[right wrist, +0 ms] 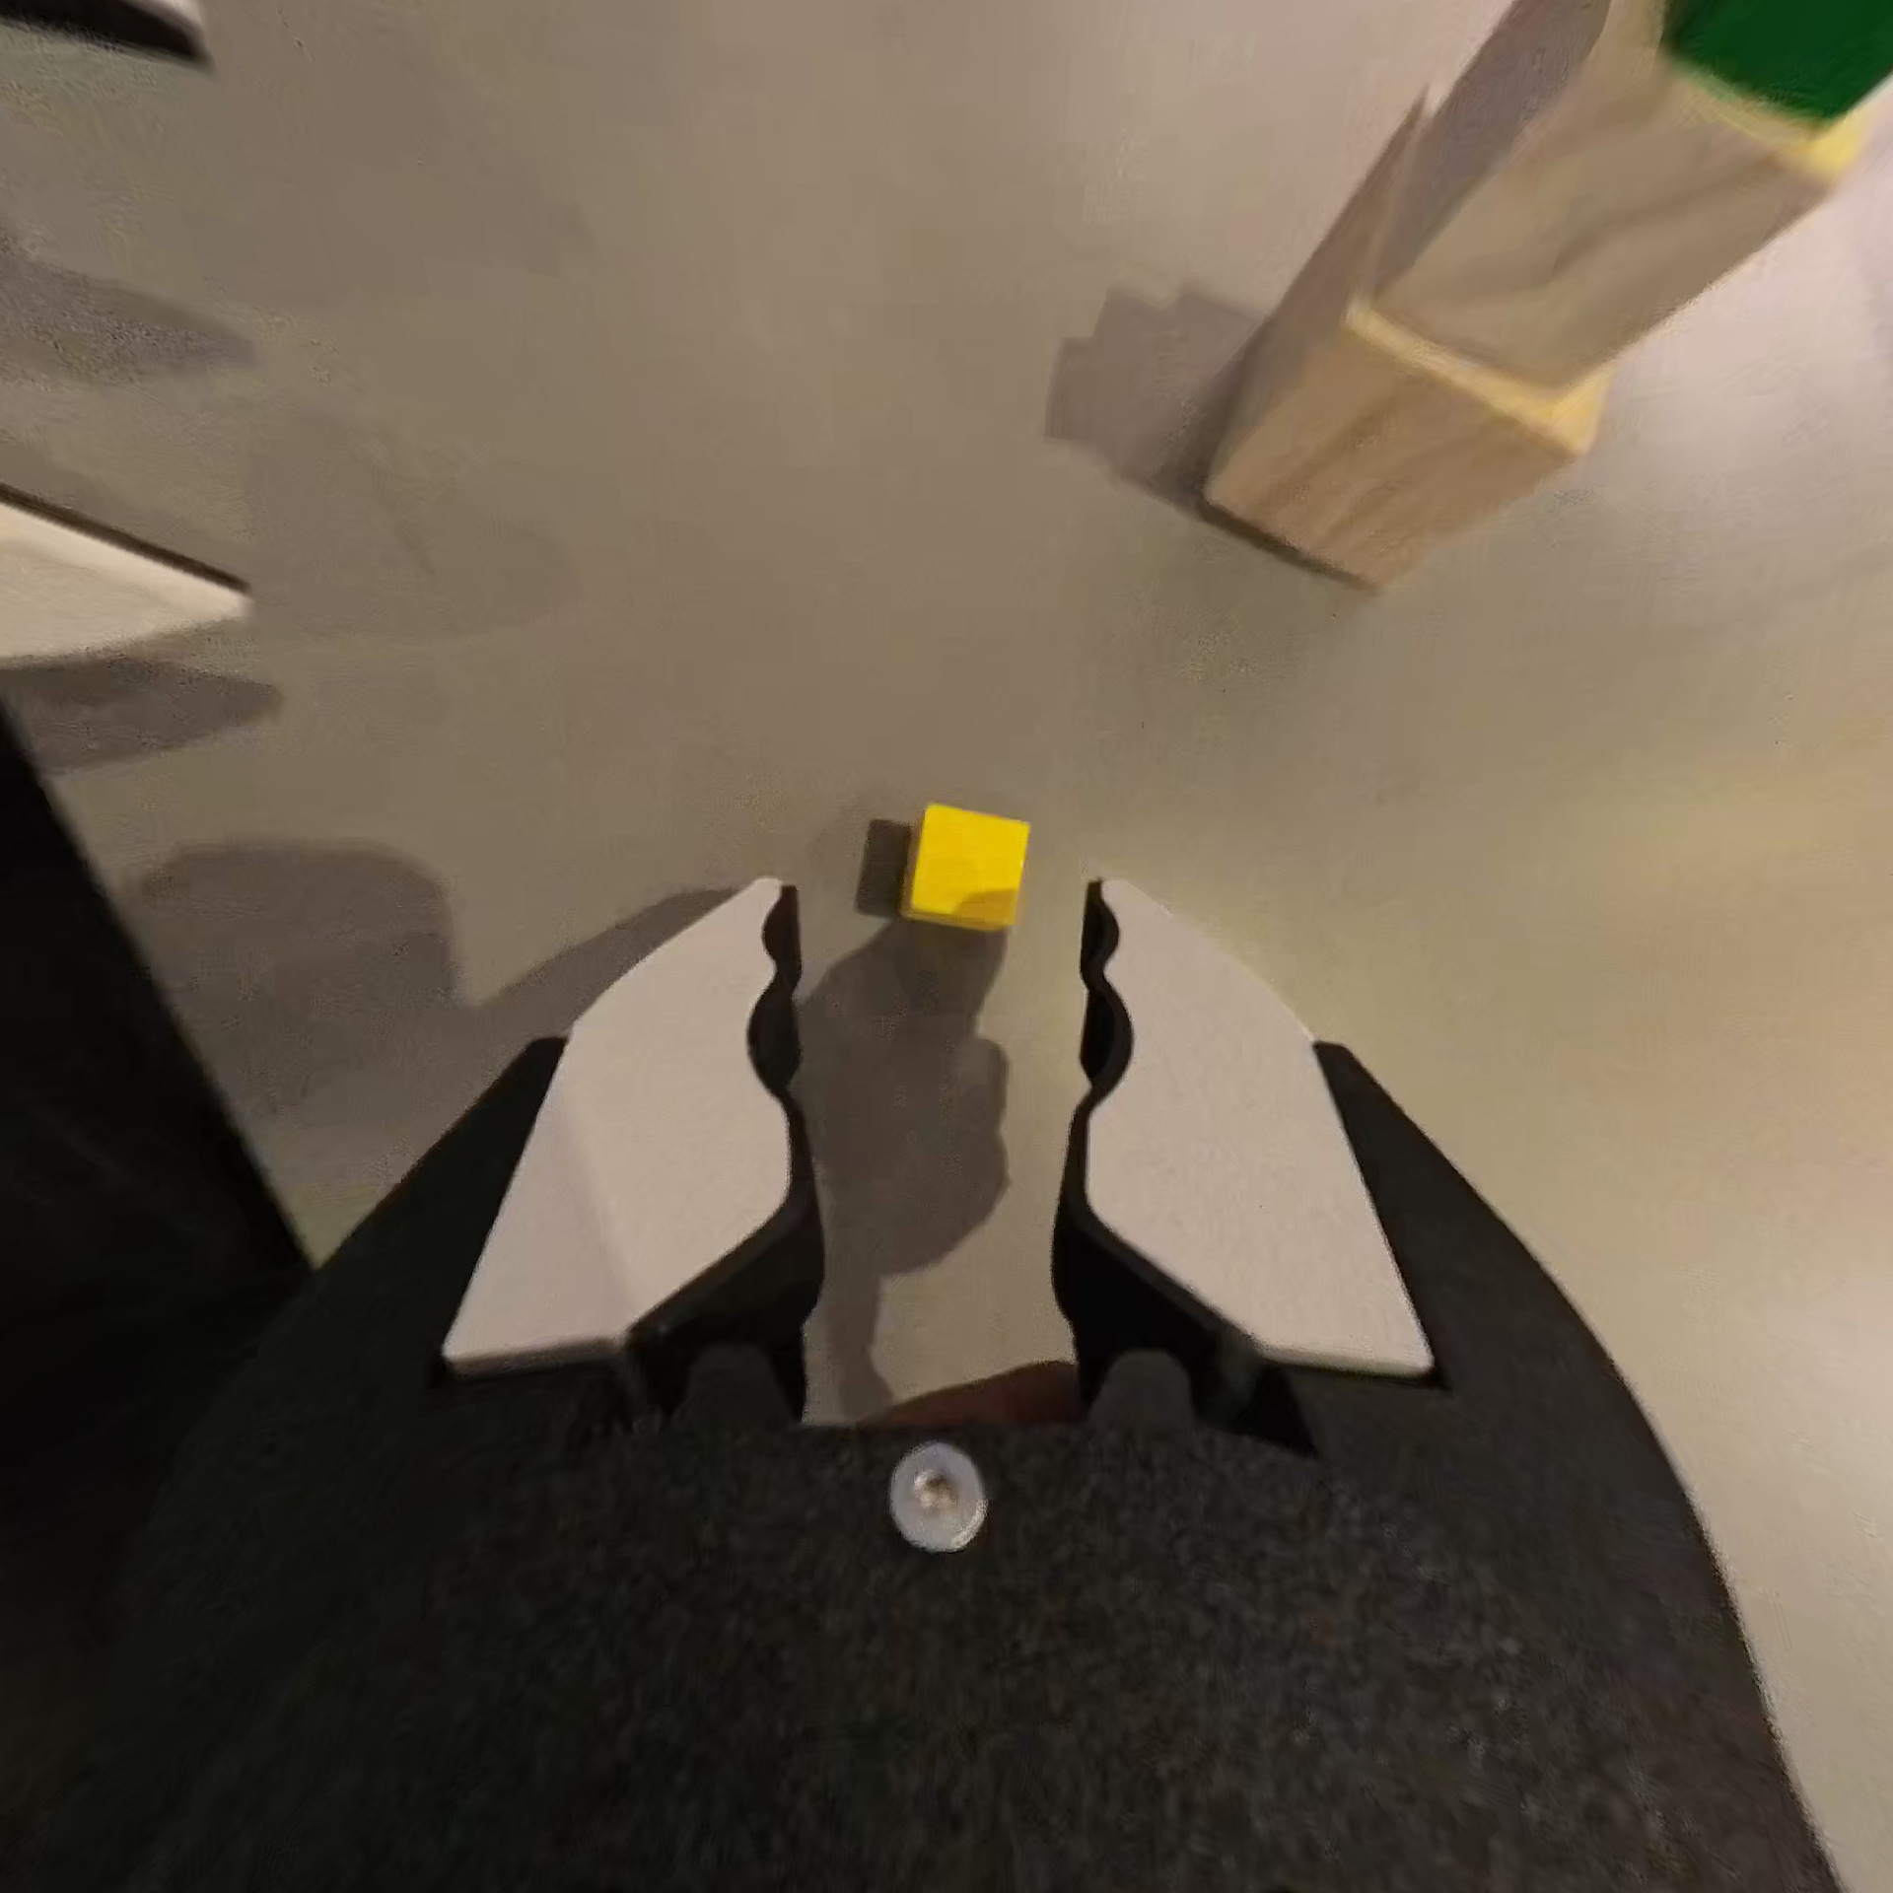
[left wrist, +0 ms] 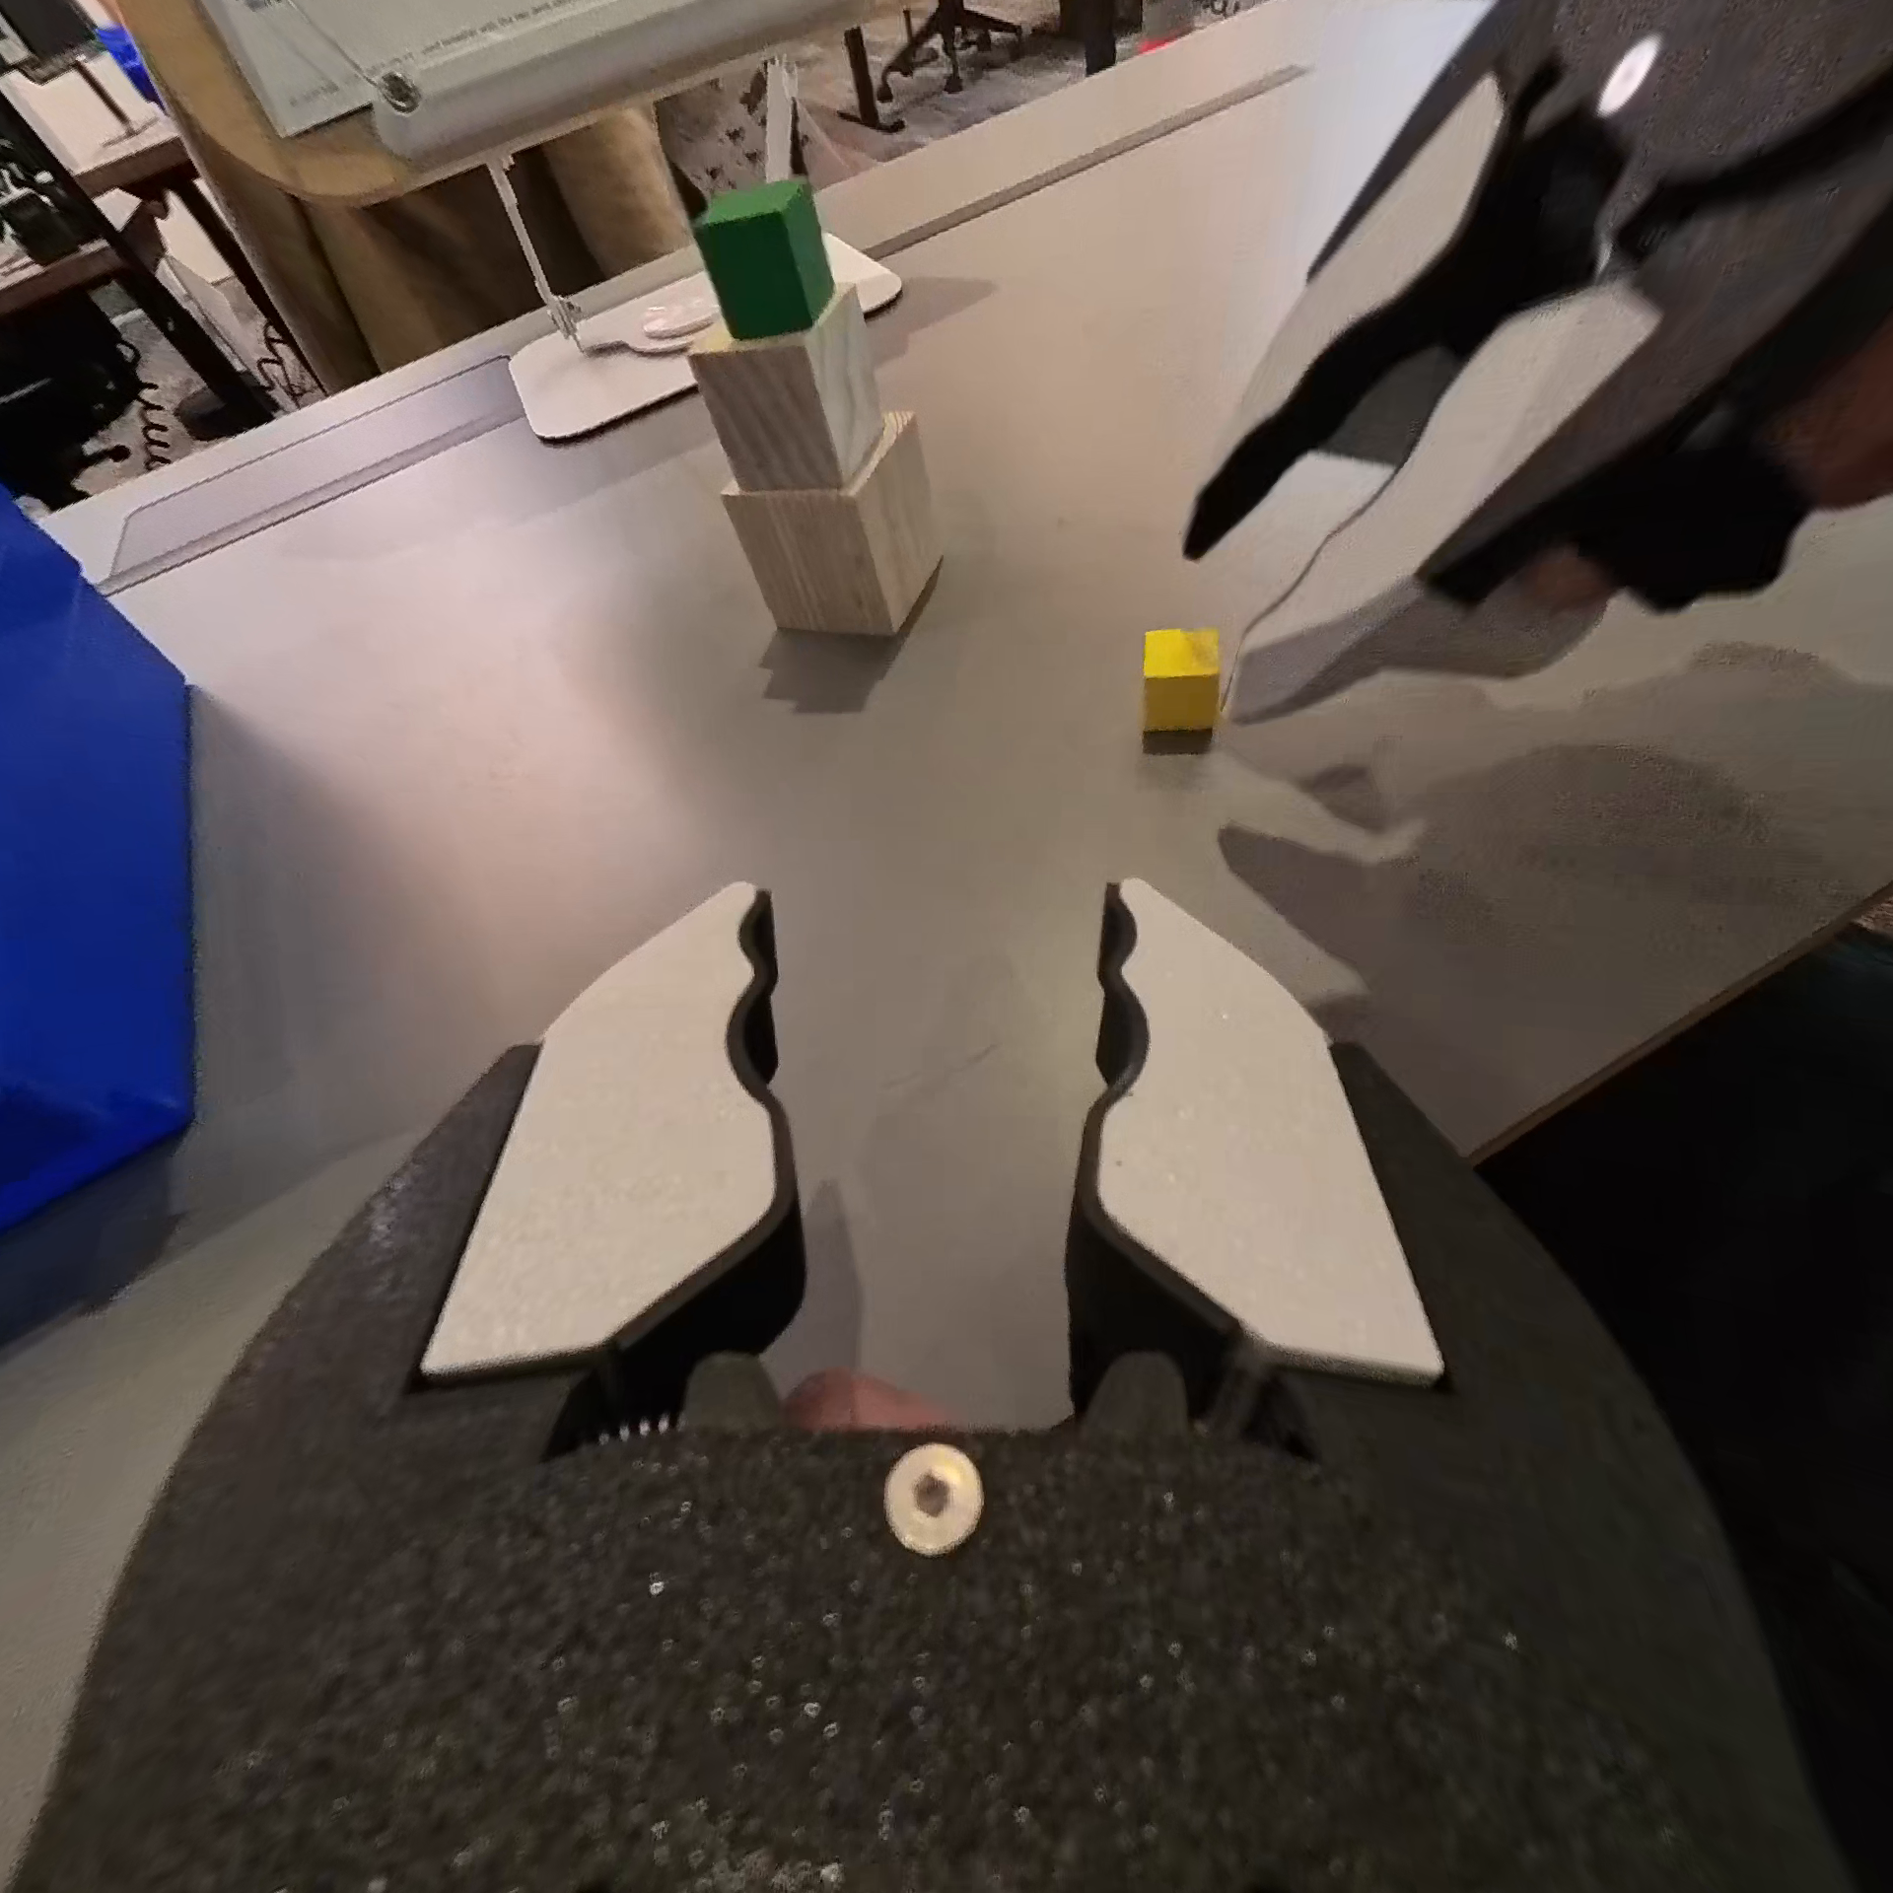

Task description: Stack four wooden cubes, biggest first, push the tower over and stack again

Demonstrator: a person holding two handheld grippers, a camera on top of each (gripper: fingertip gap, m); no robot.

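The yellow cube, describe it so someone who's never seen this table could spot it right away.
On the grey table stands a tower of two pale wooden cubes topped by a green cube. The yellow cube sits alone on the tabletop beside it. It is the smallest, the only yellow one, and not stacked.

It looked like an office: a grey desk (left wrist: 512, 717) carried a monitor stand (left wrist: 604, 379), and rolling chair bases (left wrist: 922, 61) stood on carpet behind.

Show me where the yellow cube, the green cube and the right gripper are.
yellow cube (right wrist: 964, 867): right wrist view, its top face.
green cube (left wrist: 763, 264): left wrist view, its front face.
right gripper (right wrist: 940, 901): right wrist view, gap between open fingertips.
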